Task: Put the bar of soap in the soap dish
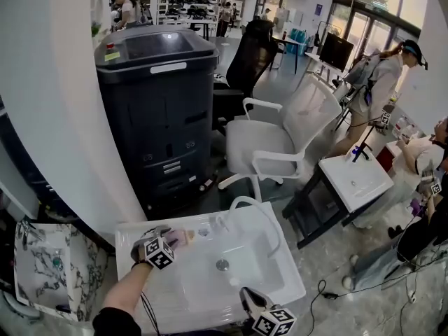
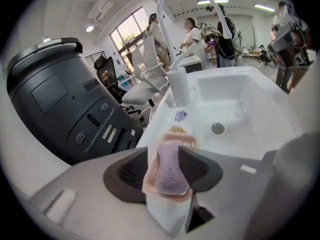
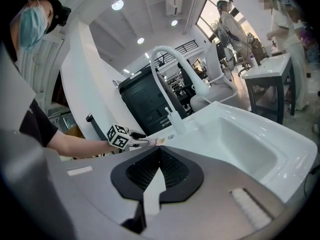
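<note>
Jaws are pressed together and empty on the right hand-held gripper (image 3: 159,156), which is held at the near edge of the white ceramic sink (image 3: 250,134). Further in, the left hand-held gripper (image 2: 164,156) is spread wide. Between its pads (image 2: 132,171) the lilac oblong bar of soap (image 2: 170,170) is seen lying lengthwise in the pale pink soap dish (image 2: 148,178) on the sink's ledge, short of the white arched faucet (image 2: 172,14). The soap is judged hard, fairly light and slick, so it would best be taken across its long sides, mid-length, with modest pressure.
</note>
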Demonstrator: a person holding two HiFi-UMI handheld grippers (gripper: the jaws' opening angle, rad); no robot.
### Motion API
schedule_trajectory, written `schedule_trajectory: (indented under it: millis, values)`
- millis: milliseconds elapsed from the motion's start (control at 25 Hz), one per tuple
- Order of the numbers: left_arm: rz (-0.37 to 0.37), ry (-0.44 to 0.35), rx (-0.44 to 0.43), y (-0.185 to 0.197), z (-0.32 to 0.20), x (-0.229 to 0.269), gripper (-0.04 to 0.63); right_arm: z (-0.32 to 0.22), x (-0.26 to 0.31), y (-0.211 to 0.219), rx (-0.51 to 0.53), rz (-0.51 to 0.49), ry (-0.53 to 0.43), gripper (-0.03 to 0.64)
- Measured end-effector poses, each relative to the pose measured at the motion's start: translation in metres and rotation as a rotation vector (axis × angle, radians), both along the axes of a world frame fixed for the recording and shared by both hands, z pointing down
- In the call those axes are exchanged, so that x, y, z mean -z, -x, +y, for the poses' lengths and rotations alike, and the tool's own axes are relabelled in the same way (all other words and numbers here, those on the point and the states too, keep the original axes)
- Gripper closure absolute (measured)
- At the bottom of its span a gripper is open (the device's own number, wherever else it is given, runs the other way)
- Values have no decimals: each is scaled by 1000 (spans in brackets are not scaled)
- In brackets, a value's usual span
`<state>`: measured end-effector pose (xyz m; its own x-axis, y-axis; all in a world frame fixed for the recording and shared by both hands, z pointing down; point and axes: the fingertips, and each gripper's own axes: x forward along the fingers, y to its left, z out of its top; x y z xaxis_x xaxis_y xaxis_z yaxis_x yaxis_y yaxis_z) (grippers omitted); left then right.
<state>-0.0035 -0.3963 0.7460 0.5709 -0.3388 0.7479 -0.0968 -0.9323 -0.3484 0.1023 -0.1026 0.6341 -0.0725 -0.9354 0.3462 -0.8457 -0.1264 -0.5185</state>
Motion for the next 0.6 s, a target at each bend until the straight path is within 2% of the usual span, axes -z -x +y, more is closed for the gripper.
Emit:
schedule_trajectory:
  millis: [240,440,600]
  values:
    - [43,-44,47,7,-4,23,356,-9,8,1,59,1,-9,624]
    - [72,-143,40,10,6,52,362,-17,12,-1,125,8,-21,624]
    - [111,-163,69,14,13,75,364,-23,16,0,180,12,-37,624]
